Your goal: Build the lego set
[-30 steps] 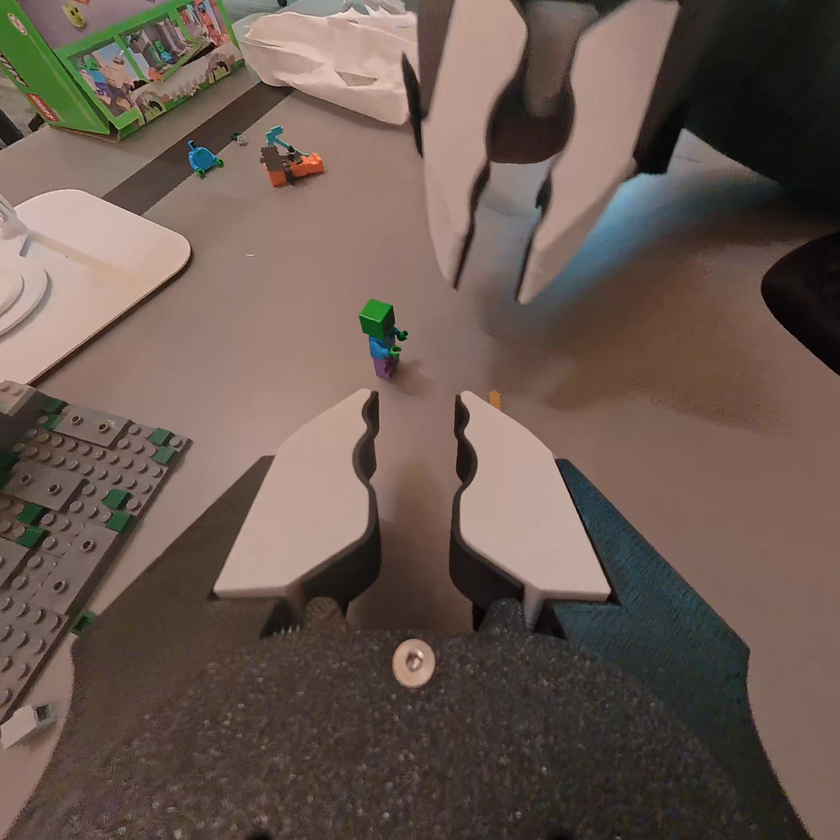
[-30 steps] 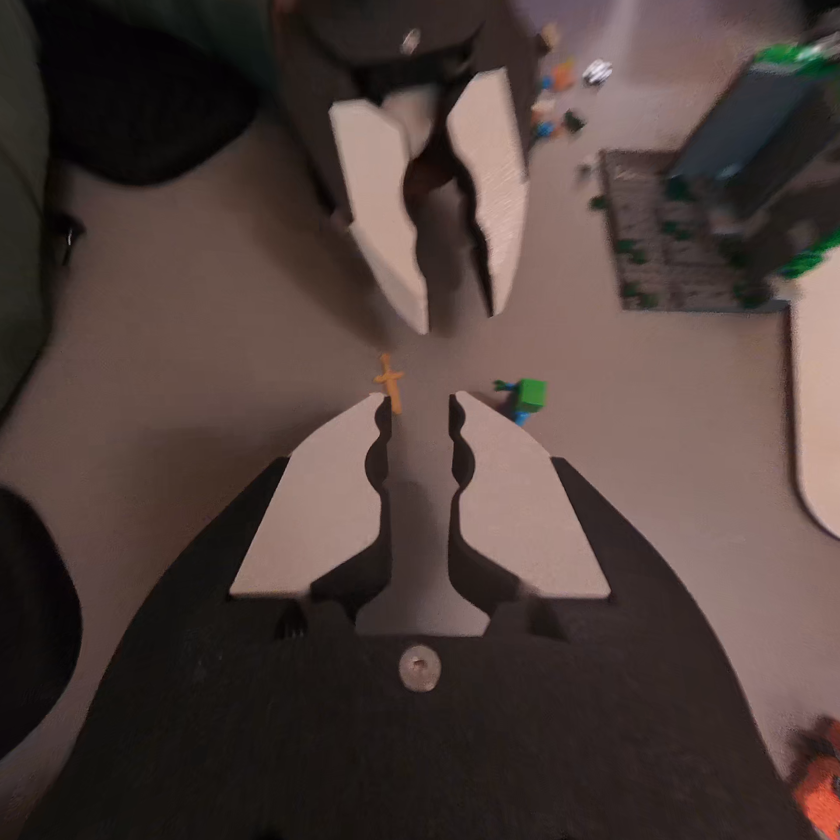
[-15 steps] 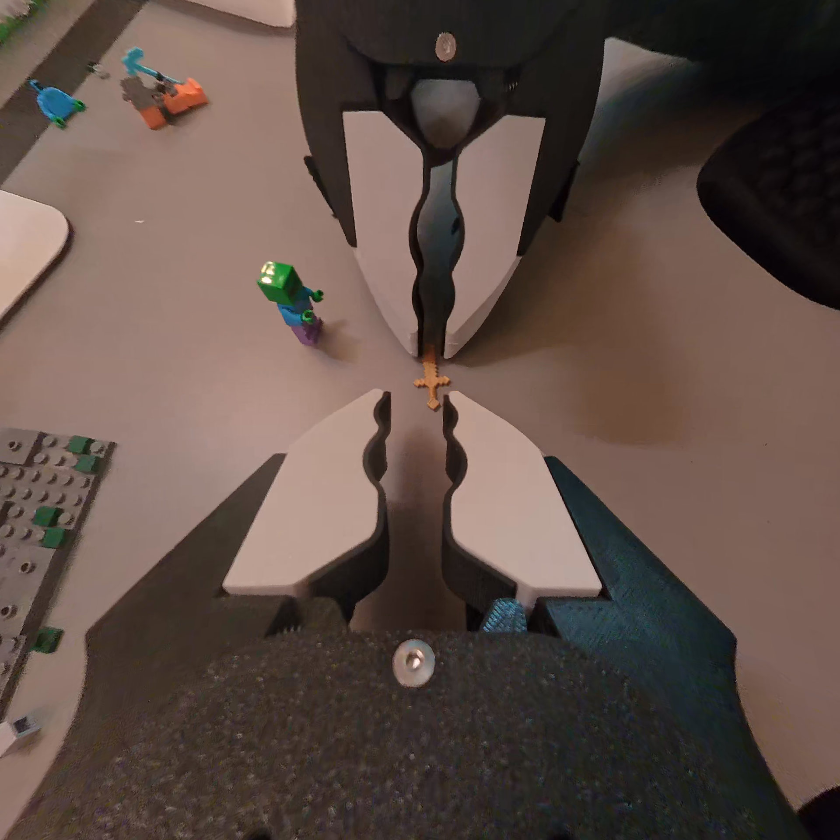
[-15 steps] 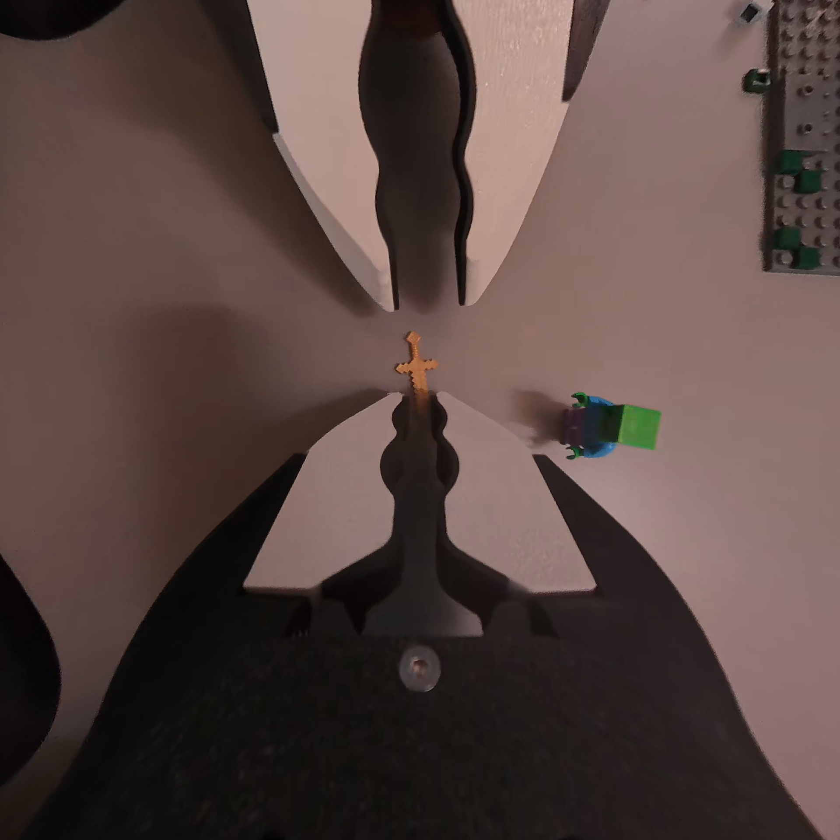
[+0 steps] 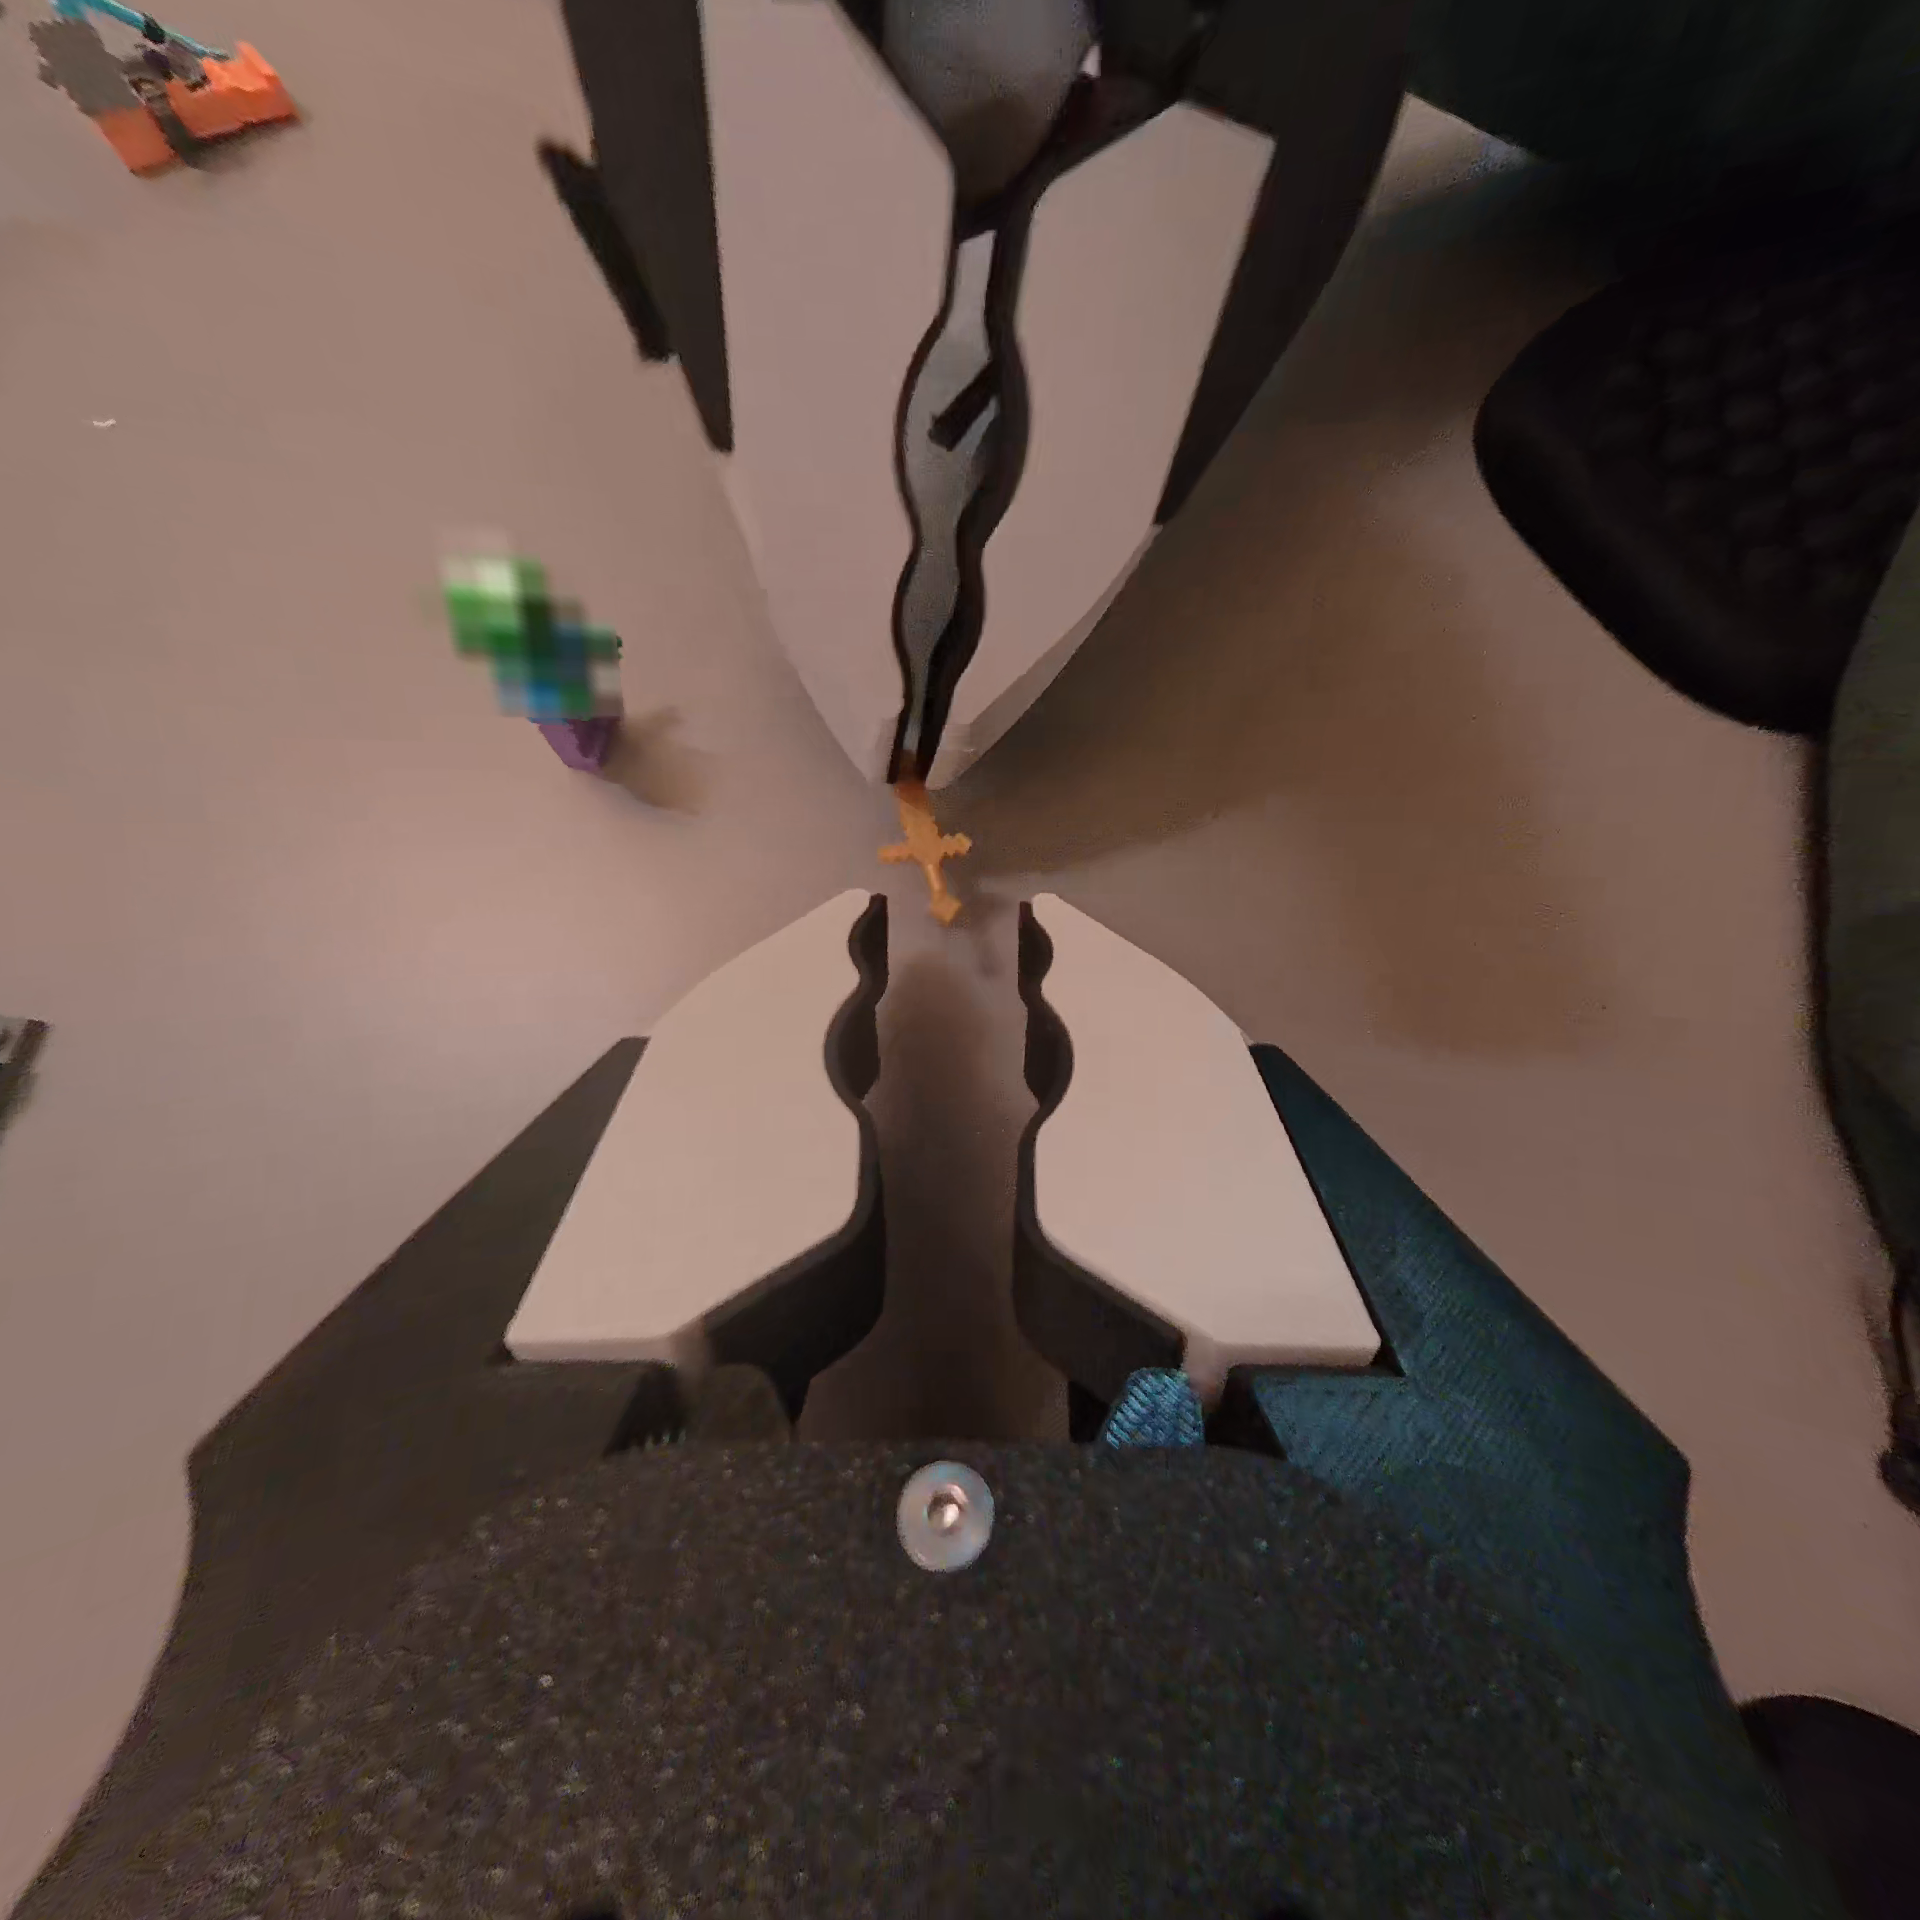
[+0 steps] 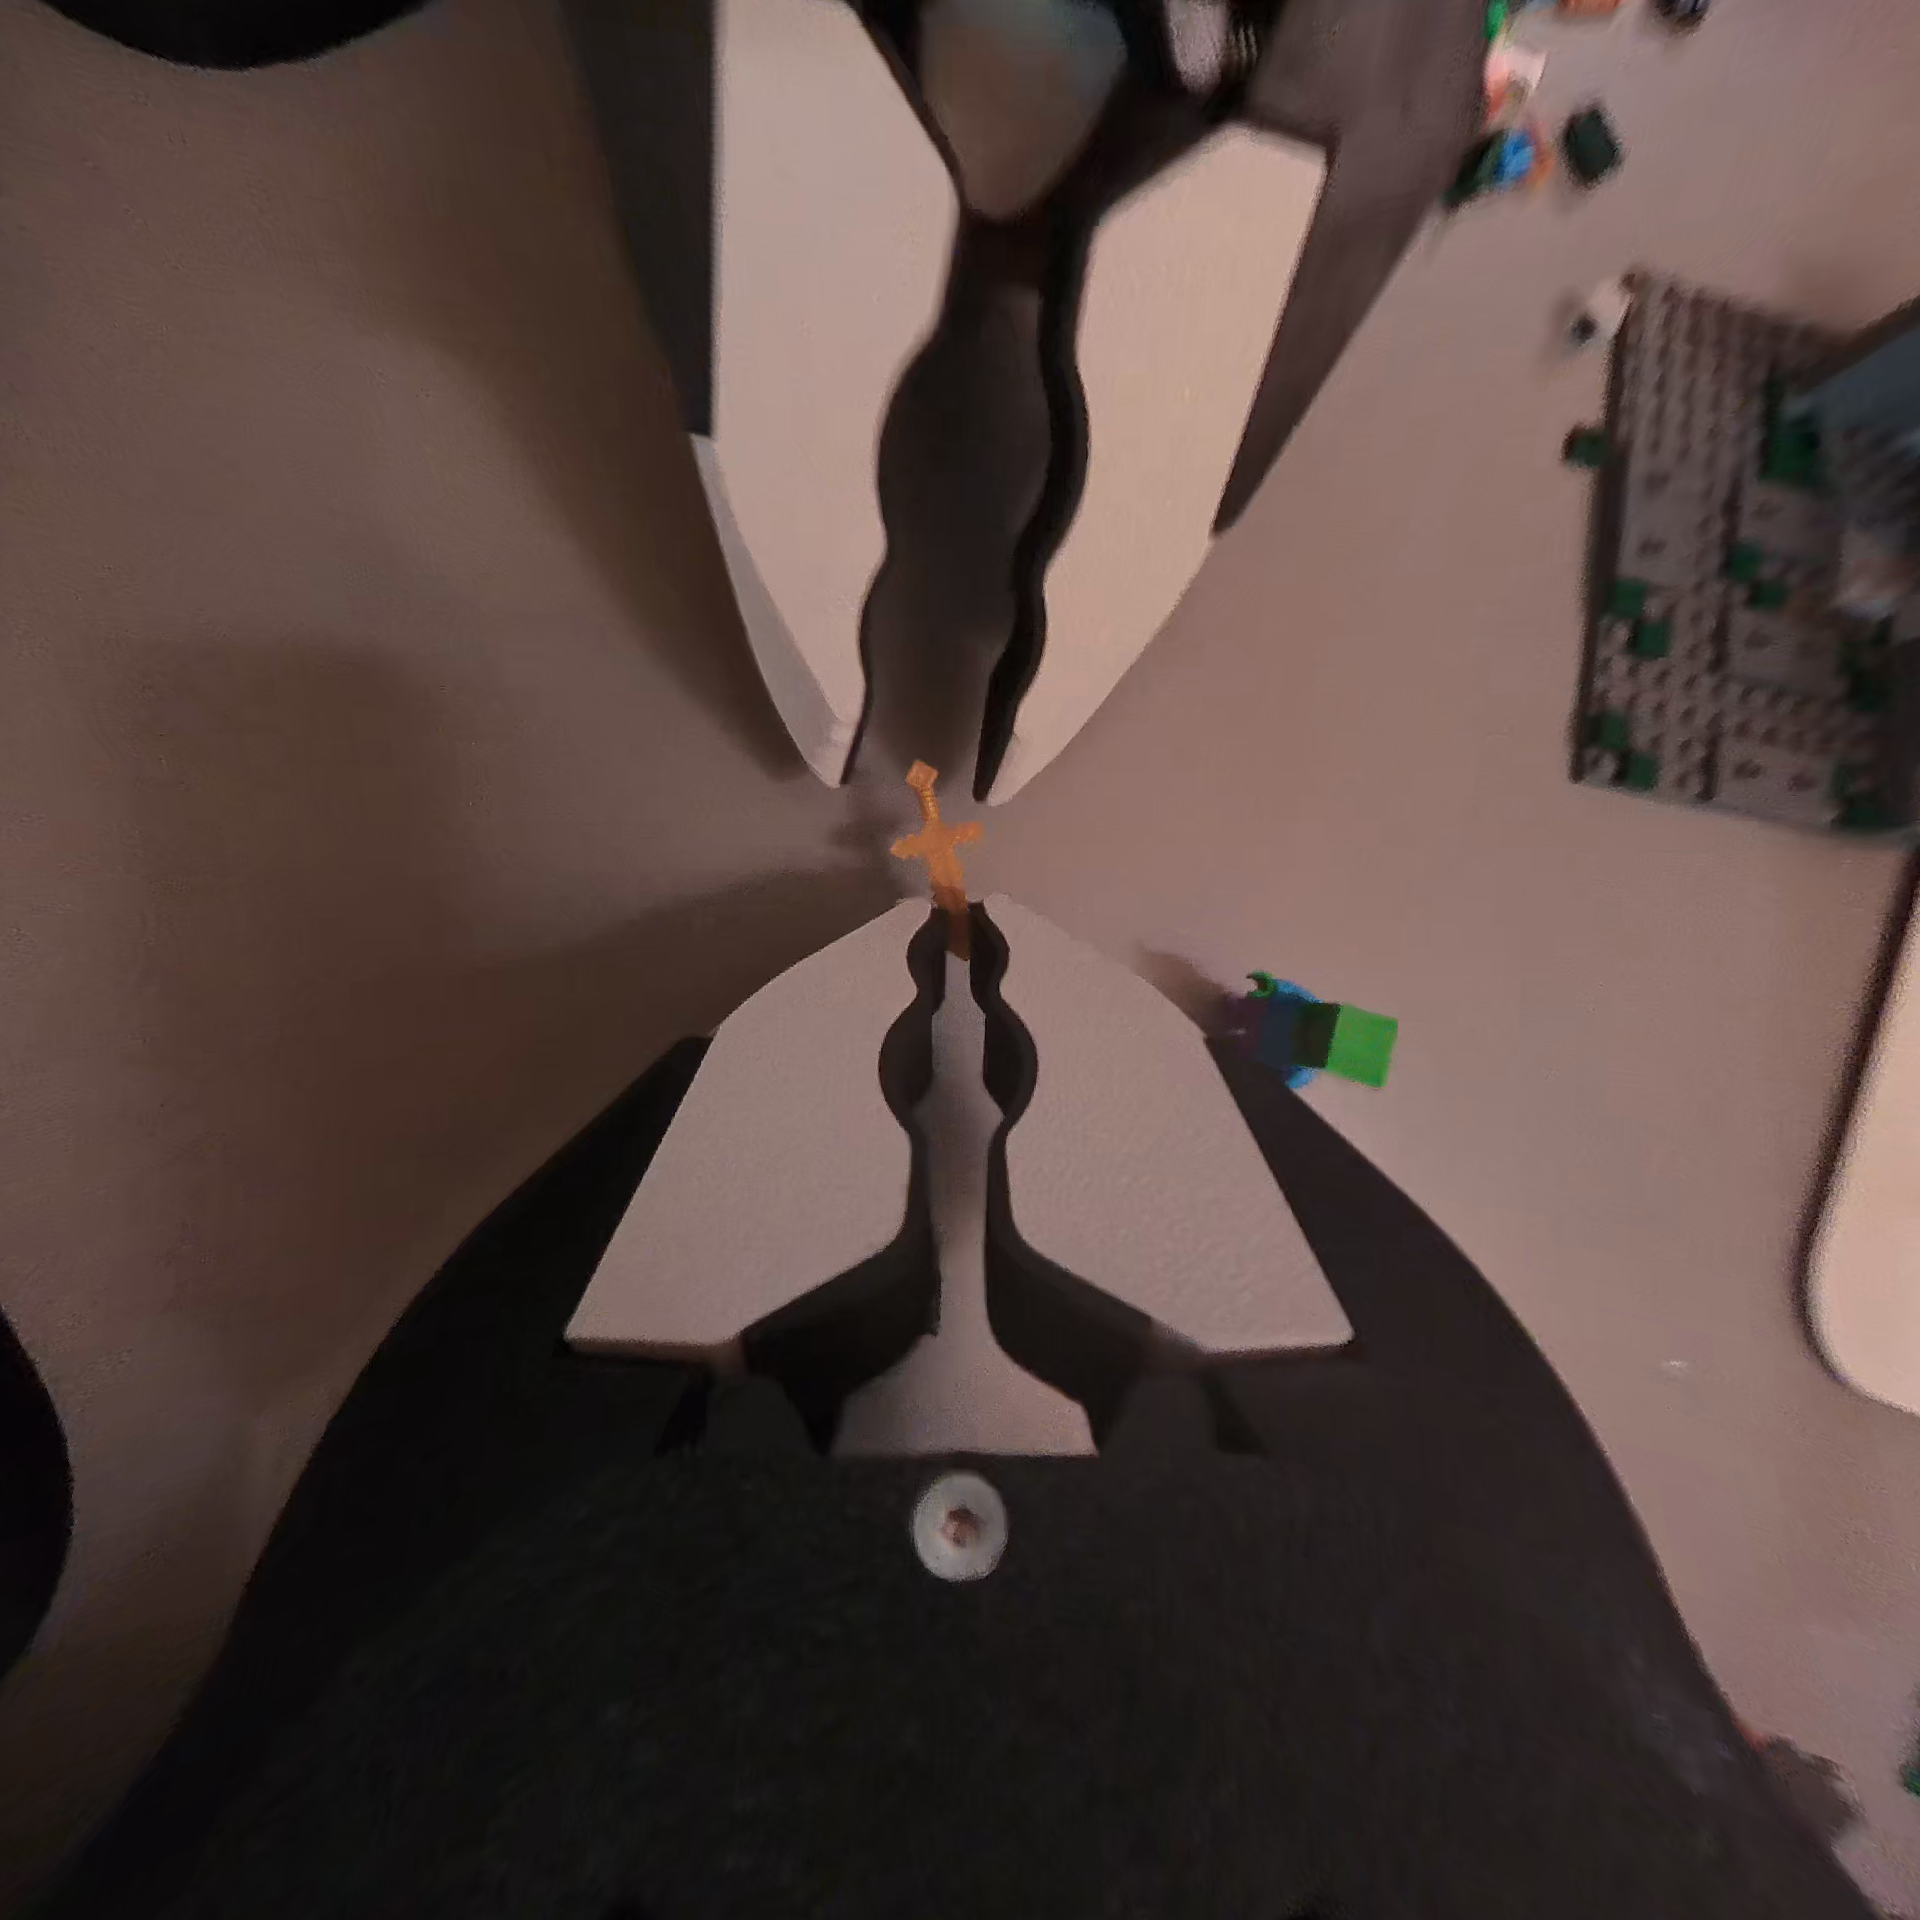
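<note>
Flanking gold sword (image 5: pixel 925 852): green-headed minifigure (image 5: pixel 535 649), grey baseplate (image 6: pixel 1704 613).

sword (image 5: pixel 925 850): golden-orange plastic, slightly glossy
left gripper (image 5: pixel 951 909): smooth matt pale fingers, grainy rough black body, ribbed teal part on one side
right gripper (image 6: pixel 954 909): smooth matt pale fingers, grainy matt black body
table (image 5: pixel 312 935): smooth matt grey-beige surface
baseplate (image 6: pixel 1704 582): grey studded plastic
screw (image 5: pixel 943 1514): shiny metal

Dim grey tabletop (image 5: pixel 312 935), perhaps a black mesh chair (image 5: pixel 1704 499) beside.
</note>
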Demonstrator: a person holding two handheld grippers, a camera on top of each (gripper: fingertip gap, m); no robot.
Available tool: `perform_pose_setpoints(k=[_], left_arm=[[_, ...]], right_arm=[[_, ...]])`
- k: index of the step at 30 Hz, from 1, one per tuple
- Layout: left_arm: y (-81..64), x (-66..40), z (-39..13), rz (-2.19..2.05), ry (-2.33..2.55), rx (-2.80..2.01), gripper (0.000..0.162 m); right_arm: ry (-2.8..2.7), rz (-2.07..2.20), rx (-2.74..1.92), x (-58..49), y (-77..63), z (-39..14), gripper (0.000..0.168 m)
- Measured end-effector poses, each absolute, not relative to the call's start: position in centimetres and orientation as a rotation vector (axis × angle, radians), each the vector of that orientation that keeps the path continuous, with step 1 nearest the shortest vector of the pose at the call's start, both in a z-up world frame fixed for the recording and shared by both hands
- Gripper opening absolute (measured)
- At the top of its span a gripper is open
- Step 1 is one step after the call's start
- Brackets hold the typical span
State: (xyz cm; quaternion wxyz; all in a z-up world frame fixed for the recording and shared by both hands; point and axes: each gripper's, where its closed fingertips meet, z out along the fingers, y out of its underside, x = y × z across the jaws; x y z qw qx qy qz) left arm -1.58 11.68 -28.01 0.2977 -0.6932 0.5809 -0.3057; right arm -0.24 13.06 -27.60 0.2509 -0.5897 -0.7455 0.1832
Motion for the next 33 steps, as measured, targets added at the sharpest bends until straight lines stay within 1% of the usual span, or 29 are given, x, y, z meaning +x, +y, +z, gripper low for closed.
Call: perform_pose_setpoints(k=[3,6,11,12,14,15,17,21,23,28,31,33], left_arm=[[11.5,-1.3,-27.7,-0.901,1.503,-1.874,0.024],[10.9,-1.1,-27.2,-1.006,1.476,-1.893,0.021],[10.7,-1.1,-27.2,-1.056,1.453,-1.927,0.008],[10.9,-1.2,-27.2,-1.038,1.457,-1.925,0.003],[11.0,-1.1,-26.9,-1.025,1.456,-1.894,0.002],[11.1,-1.1,-26.6,-1.014,1.454,-1.874,0.002],[11.6,-1.1,-26.3,-0.964,1.449,-1.832,0.002],[12.4,-1.0,-25.1,-0.927,1.412,-1.74,0.002],[12.7,-1.0,-24.6,-0.894,1.403,-1.683,0.002],[13.1,-0.9,-23.4,-0.878,1.365,-1.595,0.002],[13.2,-0.9,-23.5,-0.878,1.36,-1.598,0.002],[13.2,-0.9,-23.6,-0.873,1.361,-1.6,0.002]], right_arm=[[-2.059,0.414,-1.493,-0.4,12.7,-26.4,0.004],[-2.101,0.312,-1.402,-0.5,12.4,-26.1,0.004],[-2.139,0.177,-1.307,-0.9,12.1,-25.8,0.003],[-2.129,0.179,-1.294,-1.0,12.0,-25.5,0.0],[-2.085,0.2,-1.297,-1.1,12.2,-24.7,0.0],[-2.061,0.212,-1.315,-0.9,12.5,-24.4,0.003],[-2.008,0.309,-1.362,-0.6,12.7,-23.8,0.008],[-1.85,0.666,-1.477,-0.4,12.9,-22.2,0.017],[-1.788,0.78,-1.493,-0.6,13.0,-21.7,0.015],[-1.739,0.895,-1.563,-0.8,13.1,-22.0,0.013],[-1.722,0.916,-1.568,-0.9,13.2,-21.9,0.002],[-1.717,0.915,-1.572,-0.9,13.3,-21.9,0.001]])
